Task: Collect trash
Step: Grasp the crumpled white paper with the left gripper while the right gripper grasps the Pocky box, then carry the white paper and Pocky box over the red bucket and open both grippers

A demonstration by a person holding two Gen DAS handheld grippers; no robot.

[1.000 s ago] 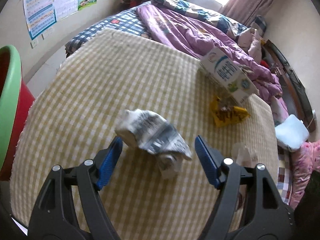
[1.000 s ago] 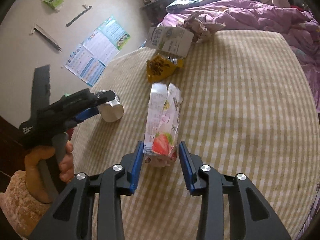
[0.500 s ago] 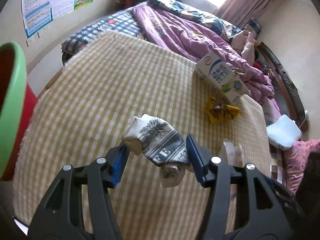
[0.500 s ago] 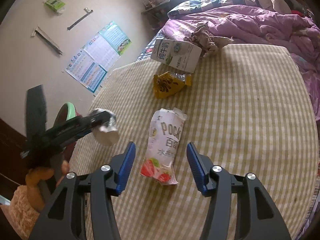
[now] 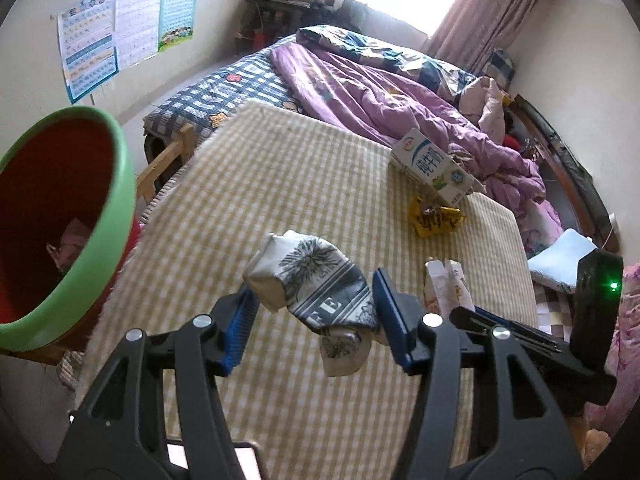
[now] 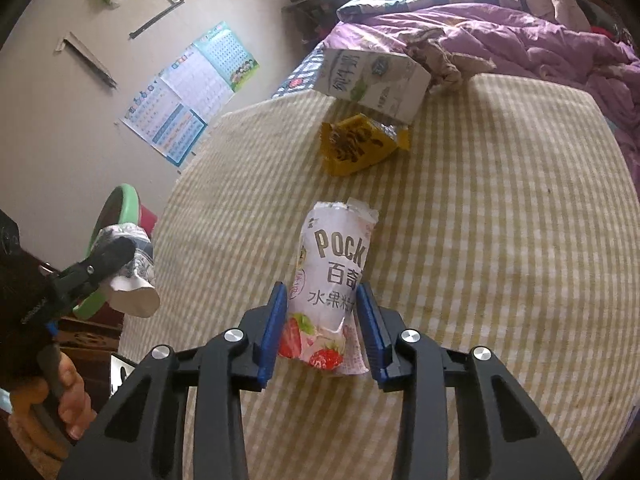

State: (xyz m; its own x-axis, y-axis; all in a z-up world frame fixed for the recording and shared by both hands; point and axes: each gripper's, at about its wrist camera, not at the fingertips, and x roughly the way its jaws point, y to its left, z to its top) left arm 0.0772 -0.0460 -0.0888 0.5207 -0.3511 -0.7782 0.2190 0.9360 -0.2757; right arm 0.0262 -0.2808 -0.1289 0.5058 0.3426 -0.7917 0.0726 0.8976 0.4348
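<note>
Wrapper (image 5: 316, 292) now lifted, pinched in left gripper (image 5: 310, 322); right gripper (image 6: 322, 328) closing around Pocky pouch (image 6: 334, 276).

A lived-in bedroom in a home: a bed (image 5: 280, 184) under a yellow checked cover carries a rumpled purple quilt (image 5: 380, 96) and pillows; pink curtains (image 5: 488, 12) hang beside a bright window. Children's learning posters (image 5: 124, 28) are stuck to the plain wall; a cluttered shelf (image 5: 276, 4) stands in the corner.

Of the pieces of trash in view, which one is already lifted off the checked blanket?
The crumpled black-and-white wrapper, held in the left gripper. The Pocky wrapper, yellow packet and milk carton lie on it.
</note>
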